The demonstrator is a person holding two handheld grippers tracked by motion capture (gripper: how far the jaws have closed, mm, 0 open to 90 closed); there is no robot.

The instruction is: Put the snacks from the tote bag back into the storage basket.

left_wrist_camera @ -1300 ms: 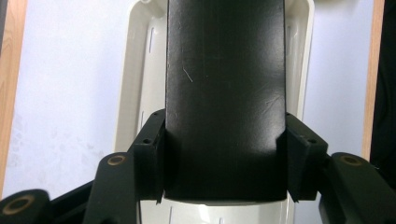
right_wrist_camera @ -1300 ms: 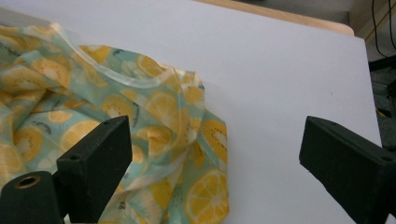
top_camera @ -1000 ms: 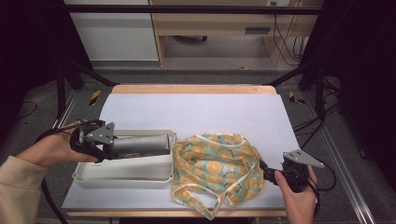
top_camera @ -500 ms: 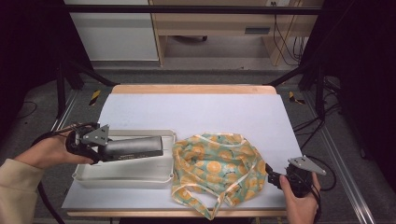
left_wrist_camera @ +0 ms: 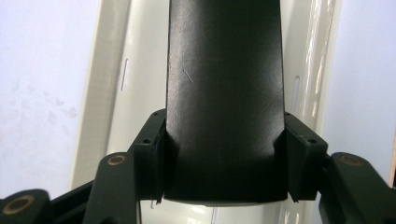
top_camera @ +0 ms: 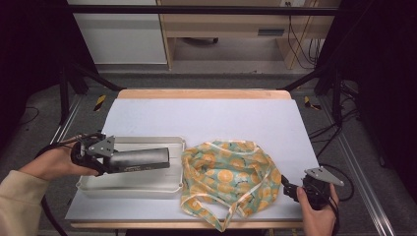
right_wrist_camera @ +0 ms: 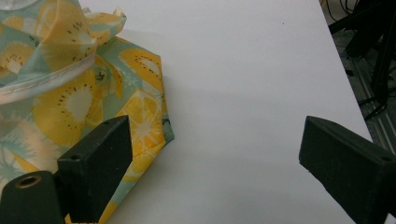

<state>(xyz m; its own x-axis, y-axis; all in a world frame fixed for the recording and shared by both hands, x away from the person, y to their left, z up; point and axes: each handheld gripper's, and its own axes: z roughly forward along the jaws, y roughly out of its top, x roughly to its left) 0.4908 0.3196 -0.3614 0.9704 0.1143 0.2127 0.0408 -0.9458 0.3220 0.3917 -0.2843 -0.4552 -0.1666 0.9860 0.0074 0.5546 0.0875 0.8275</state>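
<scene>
On the worktop (top_camera: 221, 118), the tray (top_camera: 147, 186) lies left and the cloth (top_camera: 228, 172) just right of it. A case (top_camera: 140, 160) hangs over the tray. The right gripper (top_camera: 287, 189) sits at the cloth's right edge.

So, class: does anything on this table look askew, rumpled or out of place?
Only the fruit-print cloth bag: it lies crumpled, its strap trailing toward the table's near edge. The black flat bar sits level over the white tray.

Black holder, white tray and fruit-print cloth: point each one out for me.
black holder (top_camera: 142, 159), high view, middle of its upper face.
white tray (top_camera: 129, 189), high view, bare near rim.
fruit-print cloth (top_camera: 231, 169), high view, centre of the bunched fabric.
</scene>
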